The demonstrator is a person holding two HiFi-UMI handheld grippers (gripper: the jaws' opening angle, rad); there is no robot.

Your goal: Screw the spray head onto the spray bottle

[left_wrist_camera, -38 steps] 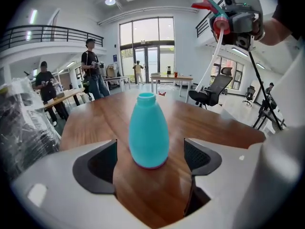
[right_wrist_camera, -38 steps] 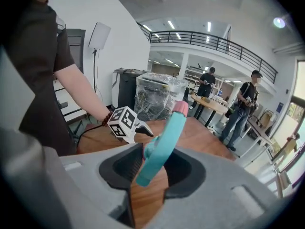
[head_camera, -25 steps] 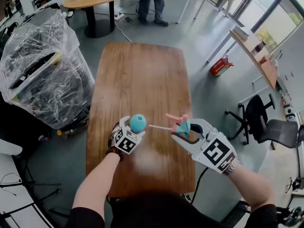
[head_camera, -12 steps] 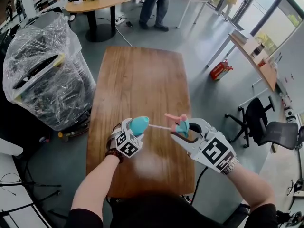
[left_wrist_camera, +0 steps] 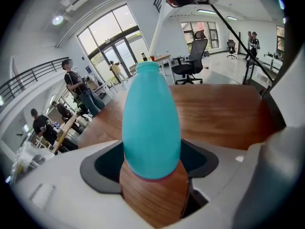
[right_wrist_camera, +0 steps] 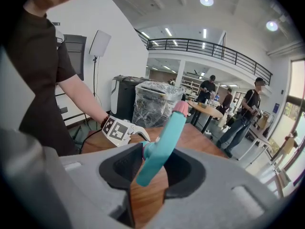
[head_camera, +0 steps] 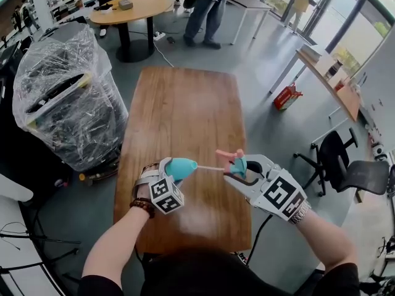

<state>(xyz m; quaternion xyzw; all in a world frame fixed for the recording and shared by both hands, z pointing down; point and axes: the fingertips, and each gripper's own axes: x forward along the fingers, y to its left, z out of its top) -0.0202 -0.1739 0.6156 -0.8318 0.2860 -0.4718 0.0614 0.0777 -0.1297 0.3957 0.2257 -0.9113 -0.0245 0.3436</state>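
Step in hand: tube insertion. Left gripper (head_camera: 168,176) fingers pinch the spray bottle (head_camera: 180,167) above the near tabletop (head_camera: 185,103), neck pointing right. Right gripper (head_camera: 244,172) fingers pinch the spray head (head_camera: 236,163); its dip tube (head_camera: 211,168) apparently reaches the neck. Next: feed in, seat collar, rotate.

black short sleeves (head_camera: 105,285). dark beaded bracelet (head_camera: 142,207) on left wrist, metal watch band (head_camera: 301,213) on right. left gripper (head_camera: 177,169) and right gripper (head_camera: 237,167): pale grey shells, dark jaw linings, cubes (head_camera: 165,196) of black-and-white square markers.
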